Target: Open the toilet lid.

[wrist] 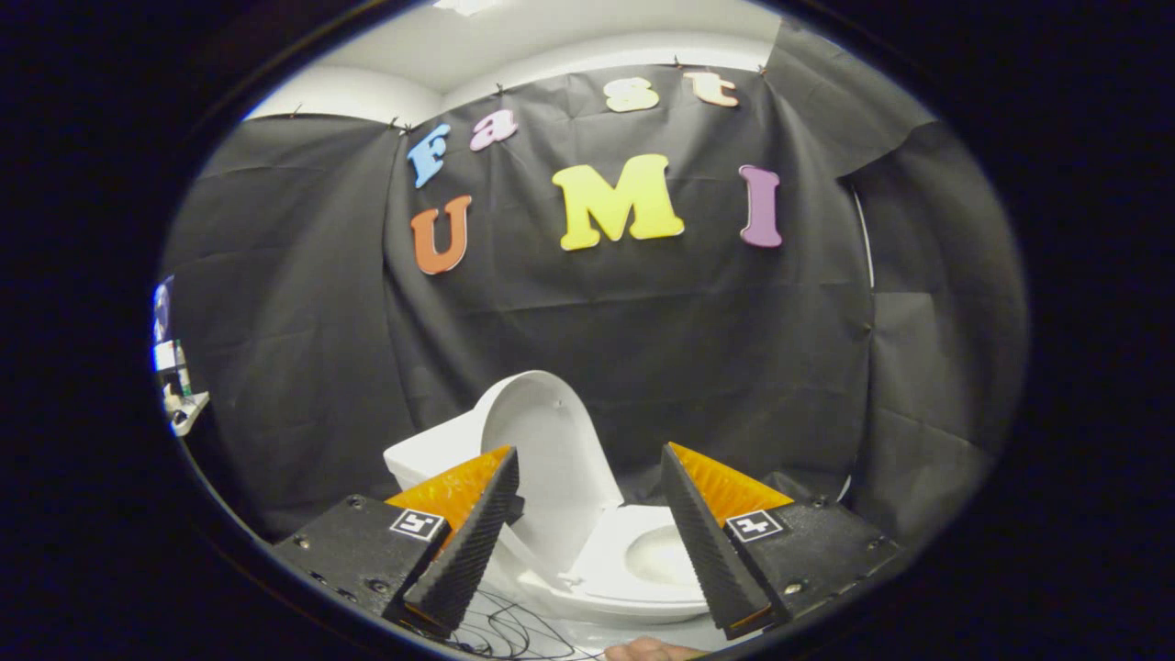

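Stood raised against the toilet tank: lid (seat down). Hovered near the toilet with fingers apart, gripping nothing: gripper.

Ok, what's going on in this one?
A person is holding a handheld tool in front of a small white toilet in a booth. The toilet lid already stands raised, leaning back toward the tank, and the seat and bowl are exposed. The tool's fingers are spread apart with nothing between them, the toilet just ahead of them. Some thin cables lie on the floor in front.
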### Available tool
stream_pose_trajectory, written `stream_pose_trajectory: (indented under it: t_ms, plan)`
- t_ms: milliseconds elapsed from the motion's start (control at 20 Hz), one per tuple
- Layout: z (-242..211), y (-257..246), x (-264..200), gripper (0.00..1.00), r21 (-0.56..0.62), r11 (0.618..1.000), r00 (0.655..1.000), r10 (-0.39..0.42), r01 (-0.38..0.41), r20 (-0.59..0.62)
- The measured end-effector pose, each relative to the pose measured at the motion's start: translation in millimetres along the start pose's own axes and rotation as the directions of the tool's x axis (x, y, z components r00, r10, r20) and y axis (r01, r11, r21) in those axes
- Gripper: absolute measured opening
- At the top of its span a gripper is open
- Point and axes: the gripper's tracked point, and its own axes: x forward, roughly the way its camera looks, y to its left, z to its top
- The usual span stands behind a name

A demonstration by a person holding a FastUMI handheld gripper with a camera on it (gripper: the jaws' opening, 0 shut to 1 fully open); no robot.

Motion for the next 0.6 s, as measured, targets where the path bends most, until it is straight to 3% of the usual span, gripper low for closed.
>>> stream_pose_trajectory:
  t_ms: [600]
  plan:
    - [23.1,-78.9,-61.6,0.98,0.025,0.998,0.983,-0.06,0.056,0.176]
